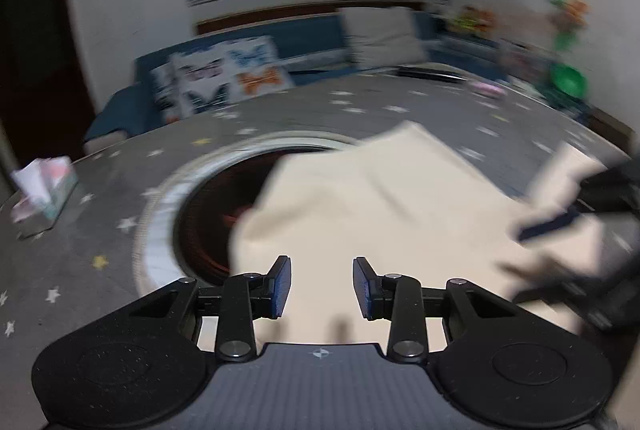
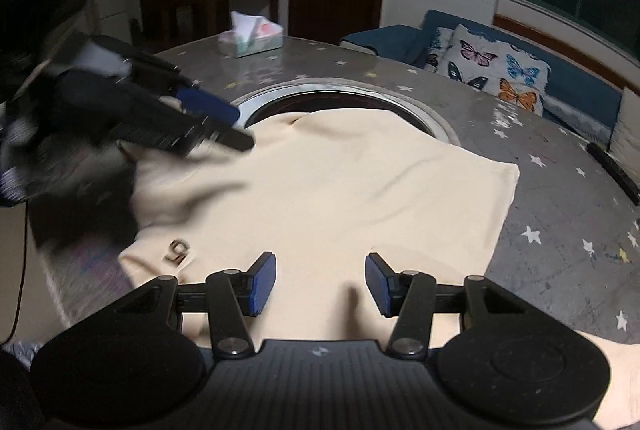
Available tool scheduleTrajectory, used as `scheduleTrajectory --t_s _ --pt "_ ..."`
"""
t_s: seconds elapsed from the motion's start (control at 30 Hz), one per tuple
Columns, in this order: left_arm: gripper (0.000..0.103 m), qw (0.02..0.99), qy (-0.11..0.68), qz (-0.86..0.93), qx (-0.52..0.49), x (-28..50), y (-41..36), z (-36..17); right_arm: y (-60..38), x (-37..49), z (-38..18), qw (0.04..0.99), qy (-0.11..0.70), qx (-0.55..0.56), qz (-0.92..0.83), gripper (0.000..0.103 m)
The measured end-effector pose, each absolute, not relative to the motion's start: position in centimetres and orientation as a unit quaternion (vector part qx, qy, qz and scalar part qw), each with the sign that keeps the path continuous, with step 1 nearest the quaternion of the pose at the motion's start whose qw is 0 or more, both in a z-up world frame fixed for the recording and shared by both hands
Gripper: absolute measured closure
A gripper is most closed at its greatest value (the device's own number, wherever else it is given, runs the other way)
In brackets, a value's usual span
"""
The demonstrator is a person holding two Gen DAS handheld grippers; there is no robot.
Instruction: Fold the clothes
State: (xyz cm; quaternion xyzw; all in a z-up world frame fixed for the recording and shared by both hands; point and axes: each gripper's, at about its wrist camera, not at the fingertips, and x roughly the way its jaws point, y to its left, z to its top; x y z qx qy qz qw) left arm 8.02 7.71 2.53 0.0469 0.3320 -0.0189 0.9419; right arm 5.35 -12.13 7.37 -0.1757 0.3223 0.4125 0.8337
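A cream garment point(image 2: 340, 190) lies spread on the grey star-patterned table point(image 2: 560, 230), its far edge hanging over the table's round opening point(image 2: 340, 98). A small dark logo point(image 2: 179, 250) shows near its left corner. My right gripper point(image 2: 320, 282) hovers over the garment's near edge, open, with nothing between its blue pads. The left gripper point(image 2: 242, 129) is blurred at the garment's far left corner. In the left wrist view the garment point(image 1: 380, 210) is blurred, the left gripper point(image 1: 322, 286) stands open above it, and the right gripper point(image 1: 536, 246) smears across the right edge.
A tissue box point(image 2: 252, 38) stands at the table's far side. A long dark bar point(image 2: 612, 166) lies near the right rim. Beyond the table are a blue sofa with a butterfly pillow point(image 2: 492, 70) and a green object point(image 1: 568, 82).
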Motion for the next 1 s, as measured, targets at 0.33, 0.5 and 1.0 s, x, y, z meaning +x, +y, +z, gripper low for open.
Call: scheduleTrajectory --t_s 0.33,0.5,1.0 --pt "0.066 0.934 0.356 -0.020 -0.021 17.5 11.3 1.3 -11.8 10.1 7.2 0.850 0.332 -0.137 0.385 0.052" --pt "0.071 0.924 0.380 -0.033 -0.032 20.4 10.9 -0.4 -11.8 11.6 6.8 0.852 0.341 -0.126 0.378 0.052" --pt "0.091 0.926 0.318 -0.160 0.125 14.3 4.1 -1.3 -13.3 15.2 8.1 0.880 0.335 -0.061 0.331 0.052"
